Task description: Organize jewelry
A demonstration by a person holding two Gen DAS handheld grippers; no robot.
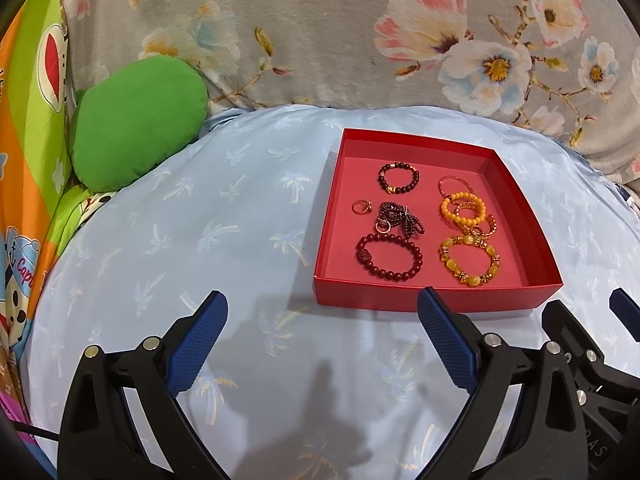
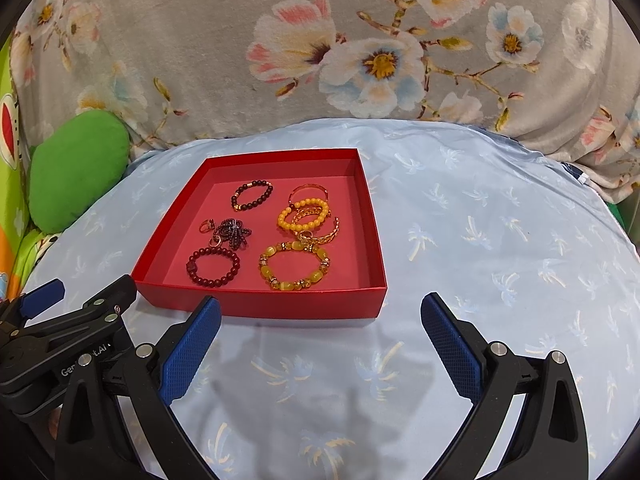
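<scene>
Both wrist views, taken from just in front of the red tray (image 2: 256, 304), which sits on a pale blue palm-print cloth (image 2: 480, 240) with a floral blanket (image 2: 240, 60) behind and a green cushion (image 2: 76, 168) to the left. I hold the left gripper (image 1: 322, 320) and the right gripper (image 2: 320, 324) low over the cloth on the near side of the tray, each with its jaws spread wide and nothing between them. All the jewelry I can see already lies inside the tray, loosely in two columns: dark pieces on the left, namely a dark bead bracelet (image 2: 252, 196), a coiled dark strand (image 2: 234, 232) with a small ring (image 2: 206, 225) beside it, and a deep red bead bracelet (image 2: 213, 268); yellow and gold pieces on the right, namely an orange bead bracelet (image 2: 302, 214) overlapping gold bangles (image 2: 316, 224), and a yellow stone bracelet (image 2: 294, 266). No item remains on the cloth. I judge the sorting essentially complete; at most, the overlapping gold pieces could be separated.
</scene>
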